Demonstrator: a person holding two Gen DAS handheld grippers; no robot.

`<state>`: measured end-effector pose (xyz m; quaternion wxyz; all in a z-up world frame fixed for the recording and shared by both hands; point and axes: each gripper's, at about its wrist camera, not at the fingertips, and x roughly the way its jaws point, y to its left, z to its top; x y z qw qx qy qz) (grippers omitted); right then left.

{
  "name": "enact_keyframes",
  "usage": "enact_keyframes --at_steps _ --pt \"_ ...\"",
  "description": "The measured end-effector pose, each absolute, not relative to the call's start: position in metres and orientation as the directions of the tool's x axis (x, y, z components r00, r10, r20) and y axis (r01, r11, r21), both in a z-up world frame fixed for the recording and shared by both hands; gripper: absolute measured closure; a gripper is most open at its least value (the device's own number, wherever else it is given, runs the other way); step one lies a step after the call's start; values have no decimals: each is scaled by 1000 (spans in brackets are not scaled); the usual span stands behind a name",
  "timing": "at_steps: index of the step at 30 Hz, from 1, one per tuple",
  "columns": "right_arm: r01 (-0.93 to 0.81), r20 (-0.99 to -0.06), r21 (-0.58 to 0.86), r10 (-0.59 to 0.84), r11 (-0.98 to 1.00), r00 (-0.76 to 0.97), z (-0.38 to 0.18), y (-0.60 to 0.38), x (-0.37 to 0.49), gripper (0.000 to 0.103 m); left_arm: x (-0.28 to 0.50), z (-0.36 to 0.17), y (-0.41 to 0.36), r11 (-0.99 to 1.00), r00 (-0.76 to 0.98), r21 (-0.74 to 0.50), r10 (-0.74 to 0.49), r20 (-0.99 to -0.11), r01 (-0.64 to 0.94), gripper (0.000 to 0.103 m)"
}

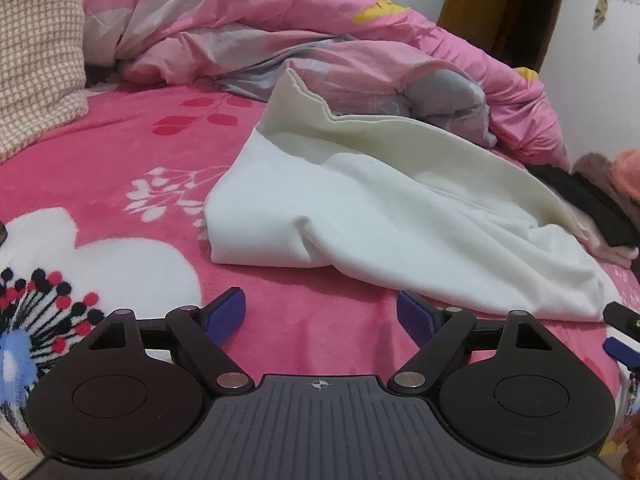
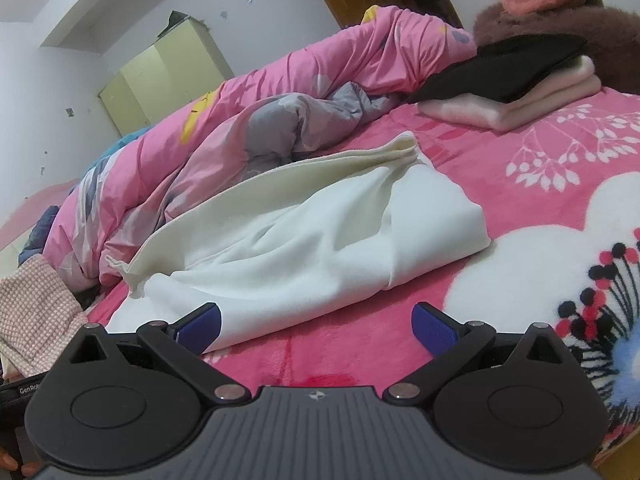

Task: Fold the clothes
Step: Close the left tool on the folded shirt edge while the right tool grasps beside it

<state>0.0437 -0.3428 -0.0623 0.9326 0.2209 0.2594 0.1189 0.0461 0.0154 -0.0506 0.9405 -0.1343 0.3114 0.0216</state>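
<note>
We have the white garment (image 1: 360,216) lying partly folded on the pink blanket (image 1: 120,152), just in front of the bunched pink duvet (image 1: 240,20), and we judge the fold only half made. Our left gripper (image 1: 320,316) and right gripper (image 2: 316,328) both stand wide apart and empty at the garment's near edge. Next, we reckon, each must pinch that edge and carry it over toward the duvet.

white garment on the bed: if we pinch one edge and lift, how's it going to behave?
The white garment is probably floppy: it lies in soft folds and will likely drape and unfold. It looks thick and fleecy, so likely some weight. The plush bed cover may drag on it.
</note>
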Motion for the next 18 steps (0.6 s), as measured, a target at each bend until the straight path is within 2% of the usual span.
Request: enact_keyframes --at_steps 1,6,12,18 --pt "-107 -430 477 338 872 837 -62 -343 44 0 45 -51 15 964 808 -238 -45 -587 -120 21" --pt "-104 -417 510 352 854 838 -63 -350 43 0 44 -55 15 956 805 -274 -79 -588 -107 41" --pt "-100 -400 565 378 819 835 -65 -359 44 0 41 -61 28 921 818 -368 -113 -564 -127 44" --pt "-77 -381 648 410 758 828 -69 -372 48 0 48 -68 61 771 854 -609 -181 -488 -185 40"
